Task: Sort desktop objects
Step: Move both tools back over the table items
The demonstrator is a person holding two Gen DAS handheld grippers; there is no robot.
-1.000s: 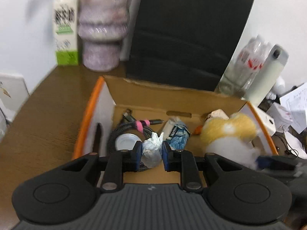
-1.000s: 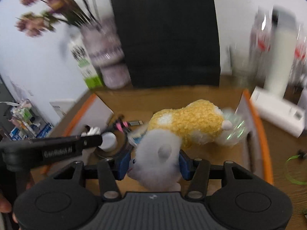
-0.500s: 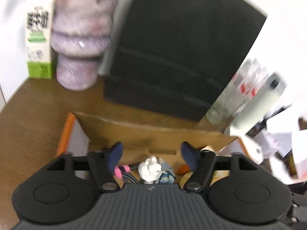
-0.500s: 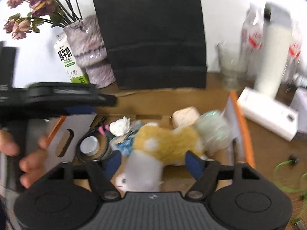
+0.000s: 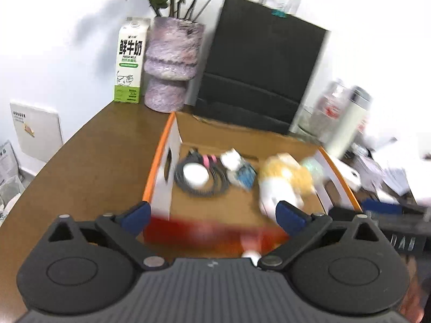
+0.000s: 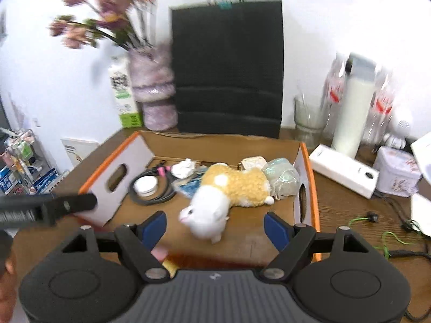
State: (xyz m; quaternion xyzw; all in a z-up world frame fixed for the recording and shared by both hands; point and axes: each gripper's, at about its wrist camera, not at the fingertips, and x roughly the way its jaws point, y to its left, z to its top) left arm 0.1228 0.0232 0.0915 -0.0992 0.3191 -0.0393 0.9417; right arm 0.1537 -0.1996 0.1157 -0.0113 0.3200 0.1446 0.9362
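Note:
An open cardboard box [image 6: 140,150] with orange rims sits on the brown desk. In it lie a yellow-and-white plush toy [image 6: 229,188], a coiled dark cable [image 6: 153,191] around a white round lid [image 6: 145,184], a crumpled white tissue [image 6: 184,168], a blue wrapper [image 6: 190,185] and a clear crinkled bag [image 6: 281,176]. My right gripper [image 6: 215,224] is open and empty, above the box's near edge. My left gripper [image 5: 212,214] is open and empty, drawn back in front of the box [image 5: 172,145]; the plush [image 5: 285,180] and cable [image 5: 202,180] show there, blurred.
Behind the box stand a black paper bag [image 6: 229,67], a purple vase with flowers [image 6: 153,91] and a milk carton [image 6: 122,94]. To the right are a white bottle [image 6: 355,102], a glass [image 6: 308,121], a white box [image 6: 344,171], a tin [image 6: 398,172] and green cables [image 6: 388,231].
Both grippers opened and pulled back. The left let go of the crumpled tissue and the right let go of the plush toy; both now lie in the box.

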